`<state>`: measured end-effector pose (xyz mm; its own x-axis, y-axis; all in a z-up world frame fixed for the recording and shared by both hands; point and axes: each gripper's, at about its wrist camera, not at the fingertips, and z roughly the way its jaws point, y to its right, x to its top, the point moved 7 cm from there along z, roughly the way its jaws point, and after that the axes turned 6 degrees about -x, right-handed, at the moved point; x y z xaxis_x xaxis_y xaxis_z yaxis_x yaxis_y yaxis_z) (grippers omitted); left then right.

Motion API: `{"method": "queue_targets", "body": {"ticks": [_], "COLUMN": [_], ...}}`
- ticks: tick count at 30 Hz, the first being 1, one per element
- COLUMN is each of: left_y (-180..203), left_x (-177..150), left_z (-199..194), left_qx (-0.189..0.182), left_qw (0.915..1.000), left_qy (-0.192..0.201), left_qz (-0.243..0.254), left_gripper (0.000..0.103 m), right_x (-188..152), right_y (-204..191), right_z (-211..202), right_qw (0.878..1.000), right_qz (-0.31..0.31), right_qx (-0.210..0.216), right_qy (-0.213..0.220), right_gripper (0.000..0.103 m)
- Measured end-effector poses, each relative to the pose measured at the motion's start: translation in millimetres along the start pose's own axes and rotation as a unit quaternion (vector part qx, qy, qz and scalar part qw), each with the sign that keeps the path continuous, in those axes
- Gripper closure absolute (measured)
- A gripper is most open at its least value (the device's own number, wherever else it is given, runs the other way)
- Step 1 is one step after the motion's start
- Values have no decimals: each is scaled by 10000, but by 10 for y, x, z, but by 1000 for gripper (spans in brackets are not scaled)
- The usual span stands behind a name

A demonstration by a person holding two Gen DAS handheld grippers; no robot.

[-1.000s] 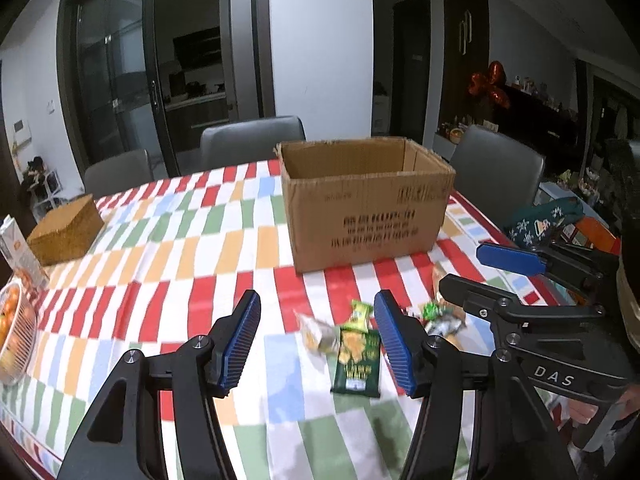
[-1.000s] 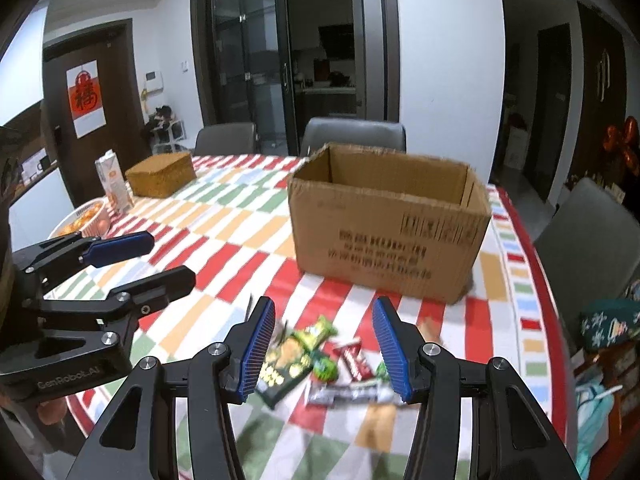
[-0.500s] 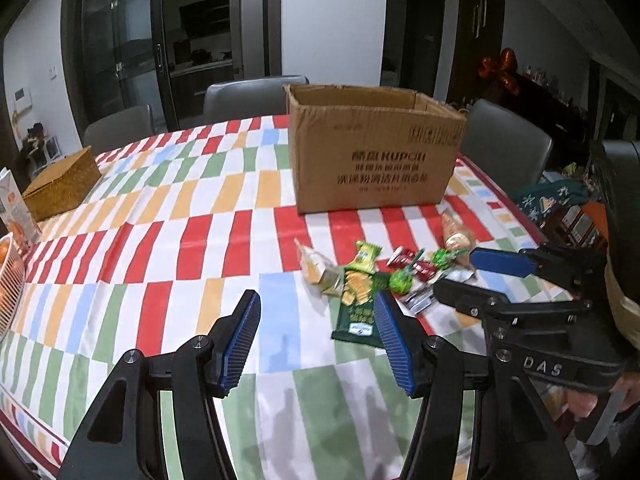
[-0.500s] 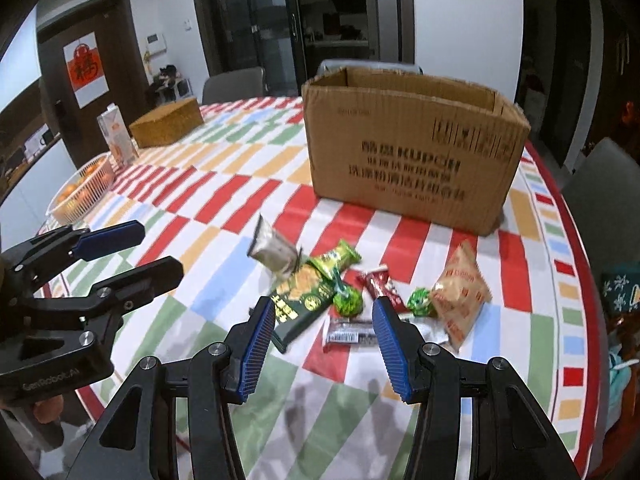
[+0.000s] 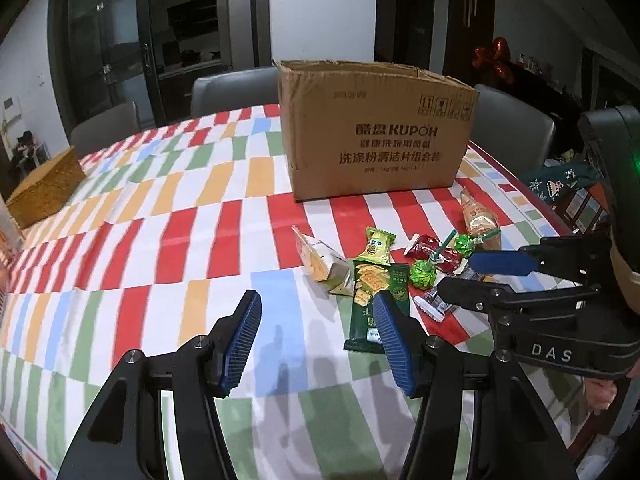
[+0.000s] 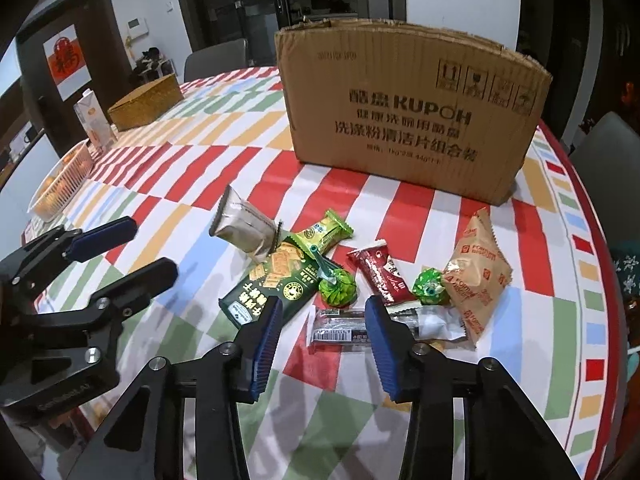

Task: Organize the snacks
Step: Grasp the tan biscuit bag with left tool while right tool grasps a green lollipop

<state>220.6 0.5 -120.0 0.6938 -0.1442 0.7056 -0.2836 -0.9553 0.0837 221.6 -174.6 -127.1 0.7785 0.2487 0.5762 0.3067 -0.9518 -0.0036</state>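
Observation:
Several snacks lie in a loose pile on the striped tablecloth in front of an open cardboard box [image 6: 408,120], also in the left wrist view [image 5: 372,128]. Among them are a dark green cracker pack [image 6: 272,284], a grey packet [image 6: 244,228], a red bar [image 6: 380,272], a tan bag [image 6: 476,276] and a clear-wrapped bar [image 6: 340,330]. My right gripper [image 6: 322,344] is open and empty, low over the clear-wrapped bar. My left gripper [image 5: 316,342] is open and empty, just left of the cracker pack [image 5: 374,300].
A woven box [image 6: 146,100], a carton [image 6: 94,120] and a basket of oranges [image 6: 60,184] stand at the table's left side. Grey chairs [image 5: 232,90] stand behind the table. The table edge [image 6: 600,280] runs close on the right.
Both grippers have come down and forward toward the snack pile, which now looks larger and closer. Both stay open and empty.

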Motion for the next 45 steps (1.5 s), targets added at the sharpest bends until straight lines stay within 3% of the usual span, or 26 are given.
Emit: {"method": "queue_targets", "body": {"ticks": [16, 26, 34, 45], "left_y": [-88, -56, -35, 44], "left_x": [165, 183, 167, 254], "left_z": [622, 831, 884, 600], "left_qx": [-58, -155, -260, -232], "left_qw": [9993, 9983, 9974, 9989], "left_qy": [-324, -561, -663, -384], "left_qz": [-151, -50, -127, -102], "left_gripper": [50, 60, 73, 75], "right_x": [65, 54, 69, 152], "right_y": [38, 91, 74, 109], "right_z": [351, 526, 574, 353], "right_qw": [9993, 9980, 9978, 9983], "right_qz": [176, 371, 423, 490], "right_qx": [106, 219, 246, 262], "right_qy": [-316, -453, -455, -153], "right_gripper": [70, 73, 76, 76]}}
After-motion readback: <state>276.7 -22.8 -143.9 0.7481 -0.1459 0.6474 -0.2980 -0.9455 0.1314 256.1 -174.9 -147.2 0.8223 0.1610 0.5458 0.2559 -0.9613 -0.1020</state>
